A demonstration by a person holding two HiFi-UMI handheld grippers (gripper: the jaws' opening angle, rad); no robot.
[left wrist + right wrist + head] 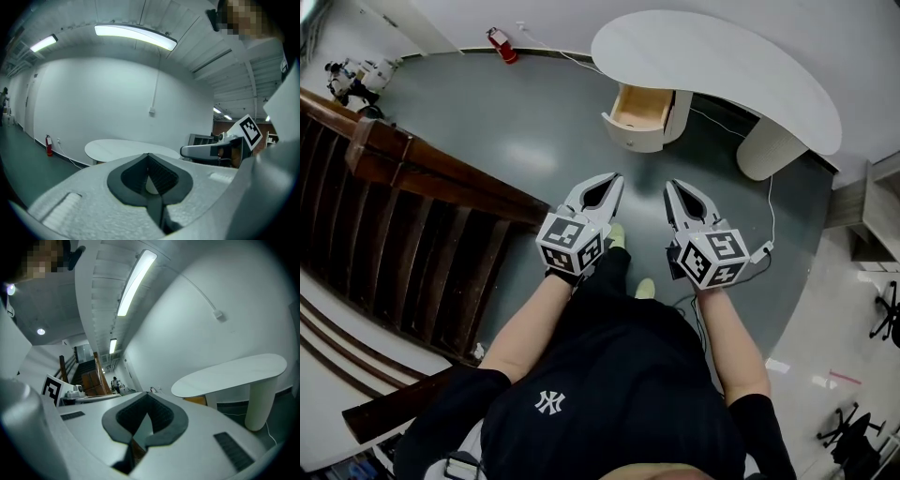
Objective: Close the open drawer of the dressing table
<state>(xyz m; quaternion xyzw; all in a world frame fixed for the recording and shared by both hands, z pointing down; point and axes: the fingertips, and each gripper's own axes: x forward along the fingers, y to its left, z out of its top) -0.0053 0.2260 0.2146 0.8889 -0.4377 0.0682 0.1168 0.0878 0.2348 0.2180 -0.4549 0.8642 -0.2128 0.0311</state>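
While the head view shows the drawer [639, 111] standing open under the left end of the curved white bench [722, 66], both the left gripper [614, 178] and the right gripper [672, 185] are held well short of it. The left gripper view shows its jaws pressed together on nothing, with only the bench top beyond. The right gripper view shows jaws likewise closed and empty, plus a sliver of the drawer's wood under the bench edge.

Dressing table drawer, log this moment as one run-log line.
drawer: open, not yet touched | left gripper: jaws shut, empty | right gripper: jaws shut, empty | both apart from drawer
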